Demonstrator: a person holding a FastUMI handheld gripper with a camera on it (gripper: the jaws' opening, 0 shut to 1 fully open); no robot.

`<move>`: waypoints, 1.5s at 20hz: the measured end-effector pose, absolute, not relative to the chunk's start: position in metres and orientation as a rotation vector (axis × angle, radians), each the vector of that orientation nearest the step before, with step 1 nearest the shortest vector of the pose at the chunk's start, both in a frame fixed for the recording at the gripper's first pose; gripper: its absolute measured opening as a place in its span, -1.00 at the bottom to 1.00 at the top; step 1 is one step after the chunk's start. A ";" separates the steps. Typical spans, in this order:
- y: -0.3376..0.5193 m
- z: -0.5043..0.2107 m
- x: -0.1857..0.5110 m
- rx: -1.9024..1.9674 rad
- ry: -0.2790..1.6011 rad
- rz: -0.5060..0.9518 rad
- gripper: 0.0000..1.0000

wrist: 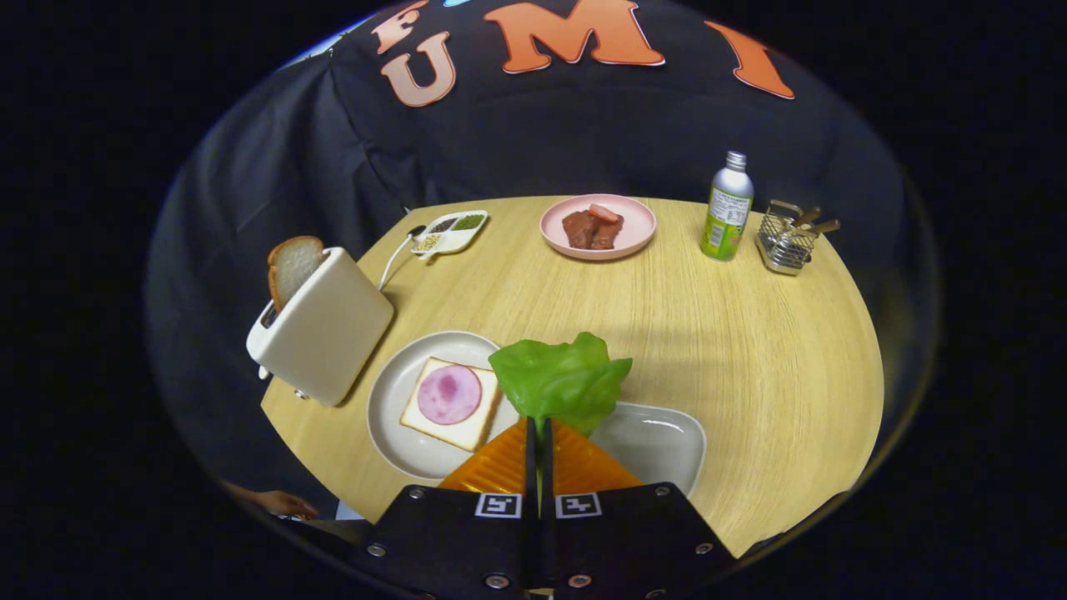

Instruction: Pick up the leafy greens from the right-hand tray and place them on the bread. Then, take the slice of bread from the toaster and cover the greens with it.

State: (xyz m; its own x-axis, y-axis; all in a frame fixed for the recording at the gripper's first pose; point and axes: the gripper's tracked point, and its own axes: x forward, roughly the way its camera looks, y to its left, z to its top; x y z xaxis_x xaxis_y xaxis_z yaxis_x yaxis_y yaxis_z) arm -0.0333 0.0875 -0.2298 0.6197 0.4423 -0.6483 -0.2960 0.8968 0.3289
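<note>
- Holding a crinkled green lettuce leaf [560,381] by its stem end, the gripper [538,433] has its two fingers pressed almost together, the leaf pinched between their tips and standing up just ahead of them, lifted off the round pale wooden table [750,333].
- Below and to the right of the leaf lies a white rounded-rectangle tray [658,442], near the fingers on their right side; the leaf overlaps its left end in the view.
- Left of the leaf sits a round white plate [400,433] carrying a square slice of white bread [438,425] with a round pink slice of ham [449,394] on top; the leaf's left edge hangs beside the bread's right edge.
- Farther left stands a cream-white toaster [325,337] with a brown-crusted slice of bread [293,265] sticking out of its slot.
- At the far side of the table are a small white divided dish of seasonings [450,232], a pink round plate [638,229] bearing brown meat pieces [588,229], a green-labelled silver bottle [727,208] and a wire metal basket [783,246] on the far right.
- A person's hand [279,502] rests at the near left edge of the table.
</note>
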 end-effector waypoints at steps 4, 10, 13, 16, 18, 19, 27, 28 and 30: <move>0.134 -0.215 -0.037 0.199 0.797 0.480 -0.99; 0.190 -0.232 -0.045 0.183 0.872 0.492 -0.99; 0.208 -0.246 -0.047 0.193 0.921 0.489 -0.99; 0.216 -0.259 -0.045 0.162 0.941 0.492 -0.99; 0.221 -0.267 -0.042 0.153 0.949 0.484 -0.99; 0.219 -0.274 -0.037 0.134 0.951 0.469 -0.99; 0.200 -0.294 -0.023 0.034 0.934 0.422 -0.68; 0.200 -0.289 -0.022 0.040 0.925 0.424 -0.59; 0.204 -0.276 -0.021 0.073 0.902 0.426 -0.39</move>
State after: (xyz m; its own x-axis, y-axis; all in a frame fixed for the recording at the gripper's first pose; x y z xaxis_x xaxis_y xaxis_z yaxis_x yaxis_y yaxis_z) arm -0.0213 0.2043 -0.2764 0.5425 0.3886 -0.7448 -0.3282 0.9142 0.2379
